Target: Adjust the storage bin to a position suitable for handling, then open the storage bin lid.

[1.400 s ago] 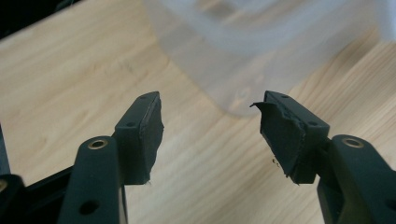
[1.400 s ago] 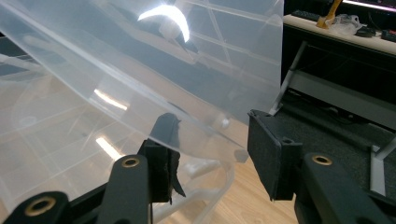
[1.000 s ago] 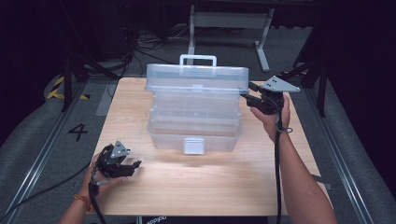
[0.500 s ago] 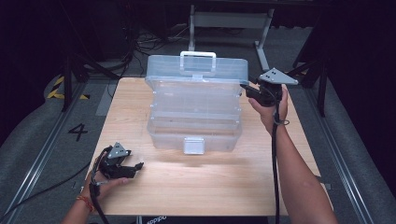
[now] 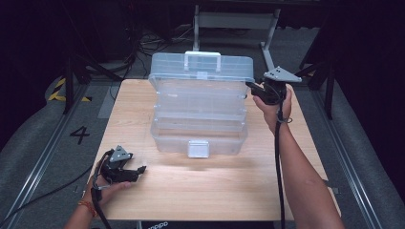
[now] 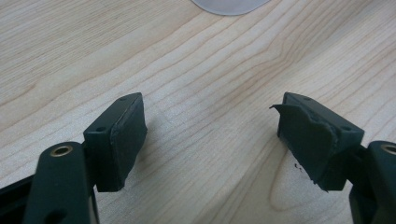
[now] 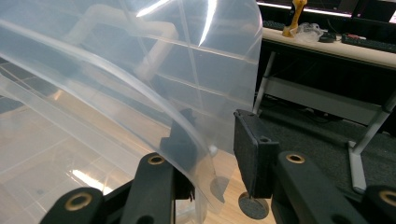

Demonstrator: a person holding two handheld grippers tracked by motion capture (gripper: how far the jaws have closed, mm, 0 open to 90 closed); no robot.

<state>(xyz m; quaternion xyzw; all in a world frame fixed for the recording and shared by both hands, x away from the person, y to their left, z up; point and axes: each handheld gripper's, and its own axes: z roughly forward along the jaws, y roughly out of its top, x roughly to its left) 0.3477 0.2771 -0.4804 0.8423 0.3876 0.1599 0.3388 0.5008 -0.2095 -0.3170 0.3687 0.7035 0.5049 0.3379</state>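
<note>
The right gripper, jaws just closing, straddles the plastic box lid edge without pinching yet. If the lid slips, it may drop. The left gripper rests wide and empty on the table.

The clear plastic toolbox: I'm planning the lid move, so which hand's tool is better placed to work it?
Right. The right tool has been closing with the toolbox lid's edge between its jaws. The left tool sits open over bare table, apart from the box.

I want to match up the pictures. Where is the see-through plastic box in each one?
High view: clear box mid-table, toward the back.
Left gripper view: only a pale rounded bit at the top edge, probably its latch.
Right gripper view: its wall across the left.
Shared landmark: wooden table.
</note>
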